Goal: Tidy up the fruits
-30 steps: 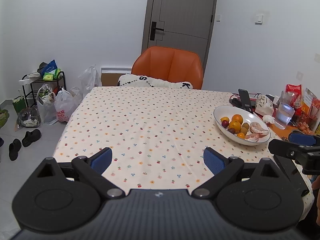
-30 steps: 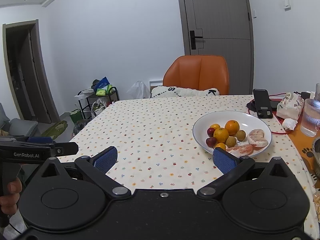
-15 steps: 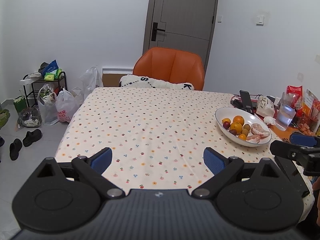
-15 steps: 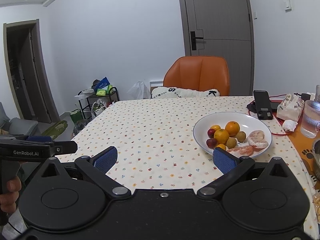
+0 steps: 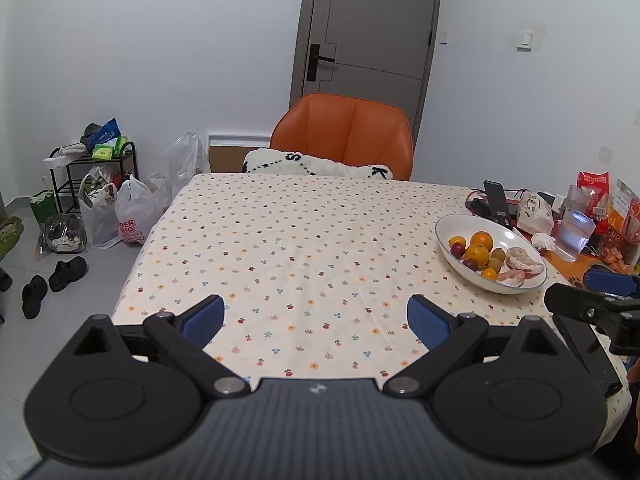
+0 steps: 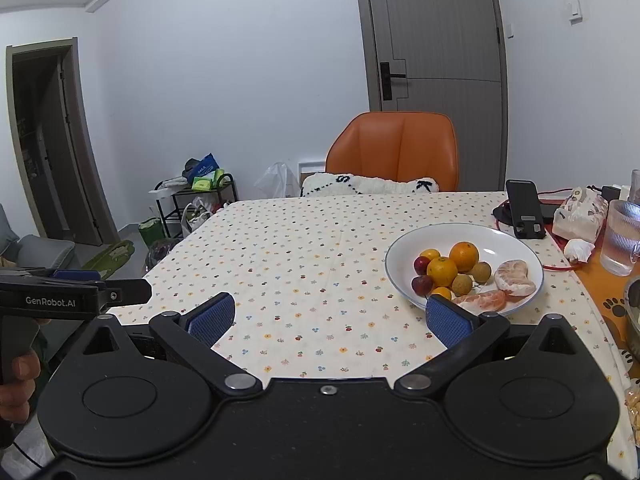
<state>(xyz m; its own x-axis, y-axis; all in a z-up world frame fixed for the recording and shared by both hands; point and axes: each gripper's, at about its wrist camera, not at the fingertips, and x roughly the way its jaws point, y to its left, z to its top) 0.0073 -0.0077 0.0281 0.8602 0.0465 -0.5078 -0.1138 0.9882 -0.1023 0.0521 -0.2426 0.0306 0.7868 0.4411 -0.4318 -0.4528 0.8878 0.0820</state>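
The right gripper's right pad [image 6: 447, 322] hides part of the bowl [image 6: 404, 248] rim. A metal dish [image 6: 633, 316] right of it is cut by the frame edge. Small fruits [image 5: 497, 258] cannot be identified.

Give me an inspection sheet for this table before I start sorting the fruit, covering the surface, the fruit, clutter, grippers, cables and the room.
Surface: table under a dotted cloth, mostly bare.
Job's things: white bowl at the right holds oranges, dark red fruits, small brown fruits and peeled citrus segments.
Clutter: phone on stand, tissue pack, glass mug, snack packets.
Grippers: left gripper and right gripper both open, empty, at the near edge.
Cables: red cable by the bowl's far right side.
Surroundings: orange chair, closed door, shoe rack, bags on the floor.
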